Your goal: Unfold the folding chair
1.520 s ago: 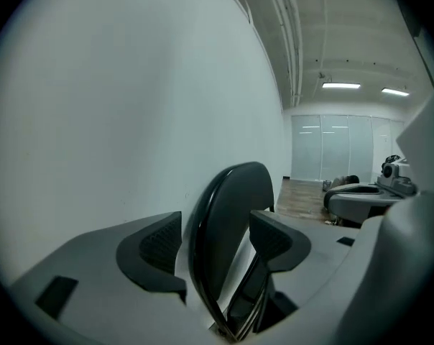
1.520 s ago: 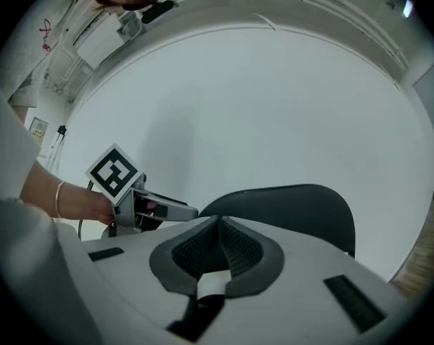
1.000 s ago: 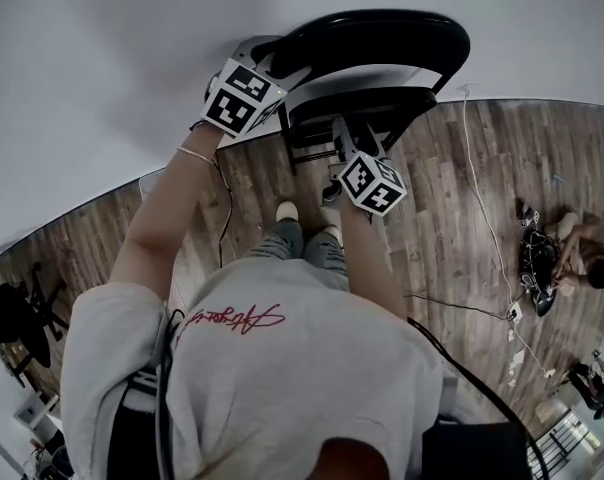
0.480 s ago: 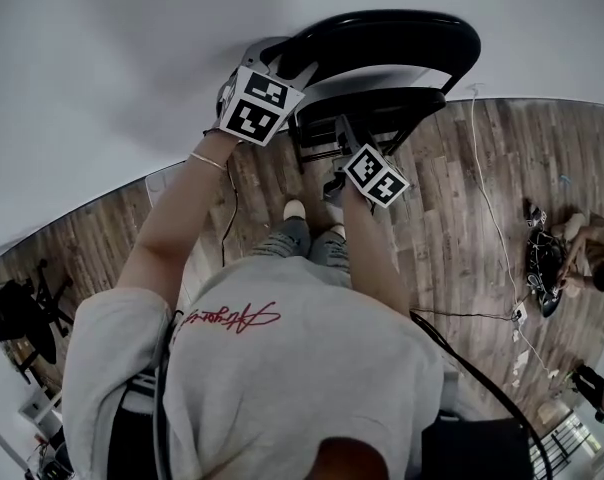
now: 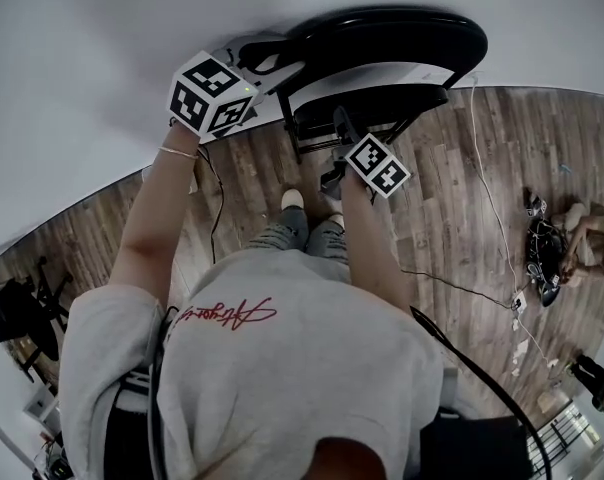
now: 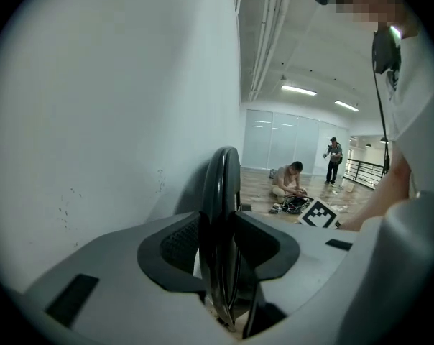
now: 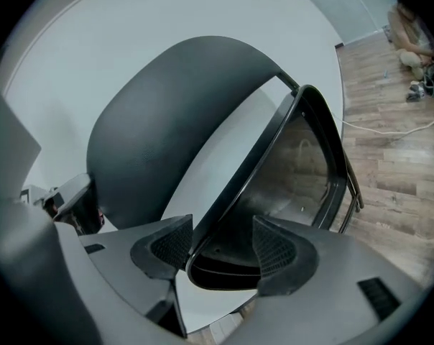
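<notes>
The black folding chair stands against the white wall, with its backrest (image 5: 382,33) above its seat (image 5: 367,103). My left gripper (image 5: 280,54) is at the backrest's left edge. In the left gripper view that edge (image 6: 221,192) runs upright between the jaws of the left gripper (image 6: 220,254). These jaws have just been closing, and both pads now lie against it. My right gripper (image 5: 340,120) reaches the seat's front. Its jaws have been opening a little. In the right gripper view the seat's rim (image 7: 224,264) sits loosely inside the right gripper (image 7: 220,254).
A wood floor (image 5: 442,198) with a white cable (image 5: 487,208) lies under the chair. A person (image 5: 582,243) sits on the floor at the right among gear. A black stand (image 5: 22,313) is at the far left. My feet (image 5: 307,208) are just before the chair.
The left gripper's marker cube has shifted left and turned, with its body now reaching along the backrest's left edge. The right gripper's cube has rolled slightly and stays at the seat.
</notes>
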Demonstrator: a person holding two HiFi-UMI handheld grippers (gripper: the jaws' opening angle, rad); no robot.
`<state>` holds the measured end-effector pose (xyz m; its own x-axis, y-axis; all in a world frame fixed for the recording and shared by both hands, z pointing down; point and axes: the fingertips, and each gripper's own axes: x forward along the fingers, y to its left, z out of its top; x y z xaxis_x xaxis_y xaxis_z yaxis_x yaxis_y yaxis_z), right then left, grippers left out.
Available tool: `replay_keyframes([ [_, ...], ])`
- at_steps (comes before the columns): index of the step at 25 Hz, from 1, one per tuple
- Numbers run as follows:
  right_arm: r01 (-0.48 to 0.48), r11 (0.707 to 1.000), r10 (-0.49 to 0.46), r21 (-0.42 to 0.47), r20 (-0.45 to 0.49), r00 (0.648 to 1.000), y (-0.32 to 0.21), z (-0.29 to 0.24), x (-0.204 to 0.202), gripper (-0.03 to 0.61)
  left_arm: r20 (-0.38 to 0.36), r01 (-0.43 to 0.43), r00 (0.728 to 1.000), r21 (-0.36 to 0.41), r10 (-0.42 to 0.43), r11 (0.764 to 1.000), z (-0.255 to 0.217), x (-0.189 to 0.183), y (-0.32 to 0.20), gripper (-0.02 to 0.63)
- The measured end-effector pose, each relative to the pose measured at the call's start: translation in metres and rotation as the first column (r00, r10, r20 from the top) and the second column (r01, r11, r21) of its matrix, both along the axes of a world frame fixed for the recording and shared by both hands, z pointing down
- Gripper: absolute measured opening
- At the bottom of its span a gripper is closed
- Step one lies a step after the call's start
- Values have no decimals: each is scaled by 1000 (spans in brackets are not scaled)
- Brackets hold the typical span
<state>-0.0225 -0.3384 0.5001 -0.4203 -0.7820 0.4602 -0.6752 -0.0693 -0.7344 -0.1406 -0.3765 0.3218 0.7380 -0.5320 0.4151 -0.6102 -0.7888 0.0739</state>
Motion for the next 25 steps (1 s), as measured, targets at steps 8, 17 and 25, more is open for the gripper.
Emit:
replay_keyframes([
  [8, -65, 990, 73, -124, 58, 996, -20, 12, -1, 242, -38, -49, 998, 58, 52, 997, -11, 9, 27, 156],
  [17, -170, 968, 205, -187, 191, 960, -9, 23, 15, 242, -102, -145, 981, 182, 166, 973, -16, 28, 54, 153],
  [25, -150, 971, 188, -186, 209, 960, 23, 24, 27, 241, -42, -127, 990, 160, 136, 979, 10, 56, 40, 181],
])
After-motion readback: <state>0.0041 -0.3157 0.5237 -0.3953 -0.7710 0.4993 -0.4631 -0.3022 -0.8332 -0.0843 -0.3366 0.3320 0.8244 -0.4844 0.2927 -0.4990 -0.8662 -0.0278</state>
